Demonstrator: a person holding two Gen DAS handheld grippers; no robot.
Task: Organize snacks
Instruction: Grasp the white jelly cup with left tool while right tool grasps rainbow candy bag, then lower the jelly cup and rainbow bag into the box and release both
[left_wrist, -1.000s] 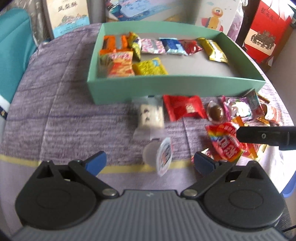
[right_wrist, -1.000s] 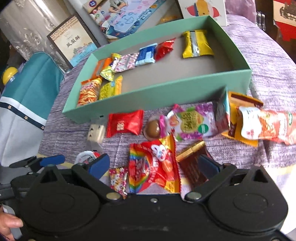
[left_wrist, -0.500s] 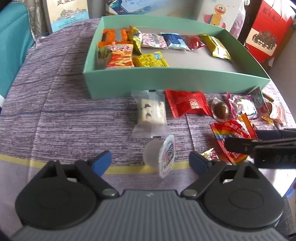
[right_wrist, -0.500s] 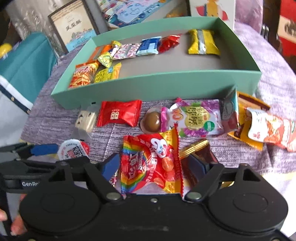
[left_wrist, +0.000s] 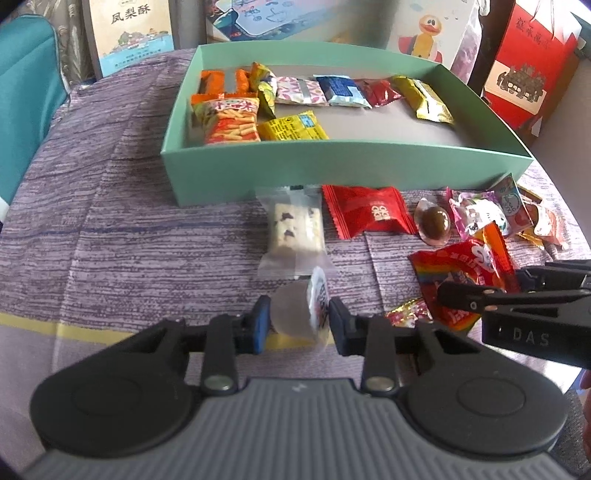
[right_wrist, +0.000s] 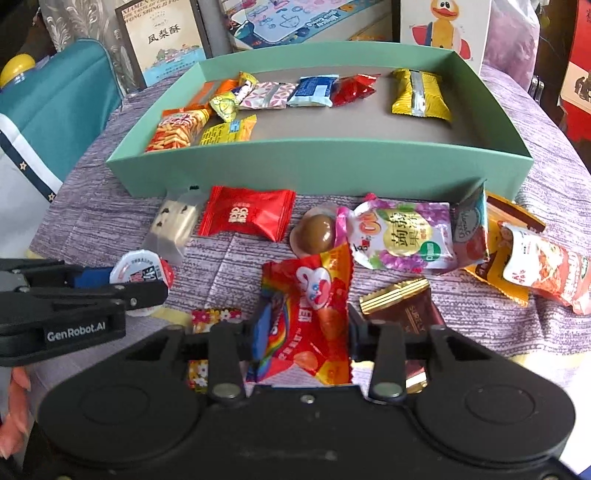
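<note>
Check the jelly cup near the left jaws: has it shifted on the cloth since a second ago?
No. The jelly cup lies just below the white nougat bar as before; only the left gripper is closing its jaws around it.

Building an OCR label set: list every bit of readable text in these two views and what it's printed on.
"GenRobot.AI": side of the left gripper.
"DAS": side of the right gripper.
"凤梨酥": book-like box behind the green tray.
"XIAMEN...": same box, top line; the rest is too small.
"囍": red candy packet.
"SURELY": brown chocolate wrapper.
"蒟蒻": purple jelly pouch; the rest is blurred.
Other snack wrappers: unreadable.
</note>
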